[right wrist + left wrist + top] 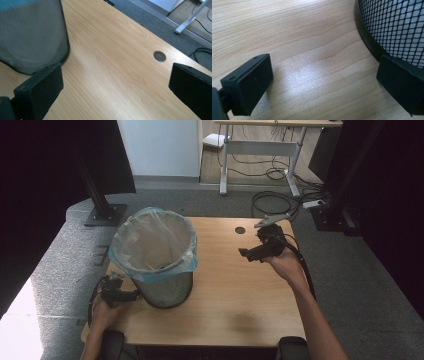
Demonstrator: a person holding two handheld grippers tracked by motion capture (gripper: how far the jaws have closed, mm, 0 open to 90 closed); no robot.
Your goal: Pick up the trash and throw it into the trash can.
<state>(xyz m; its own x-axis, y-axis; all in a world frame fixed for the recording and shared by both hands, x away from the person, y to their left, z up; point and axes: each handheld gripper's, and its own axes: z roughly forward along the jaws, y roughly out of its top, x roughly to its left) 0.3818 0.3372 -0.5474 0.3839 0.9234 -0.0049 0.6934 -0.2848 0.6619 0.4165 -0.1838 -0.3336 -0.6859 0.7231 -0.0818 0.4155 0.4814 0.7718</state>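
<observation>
A black wire-mesh wastebasket [167, 285] is standing upright at the left centre of the high view, its long axis running vertically and its round mouth facing up. A thin, crinkled pale-blue plastic liner [150, 240] is folding over its rim. It is sitting on a pale wood-grain bench [240, 295], smooth and slightly glossy.

The left tongs [131, 295] are lying low at the lower left of that view, just beside the basket's base, jaws spread wide with nothing between them. The left gripper view is showing the diamond mesh [397, 25] close up and the solid black base ring [367, 37], with one blocky jaw right against it.

The right tongs [246, 254] are hovering at the right centre, well apart from the basket, also gaping and empty. The right gripper view is showing a round cable hole [159, 56] in the bench top.
</observation>
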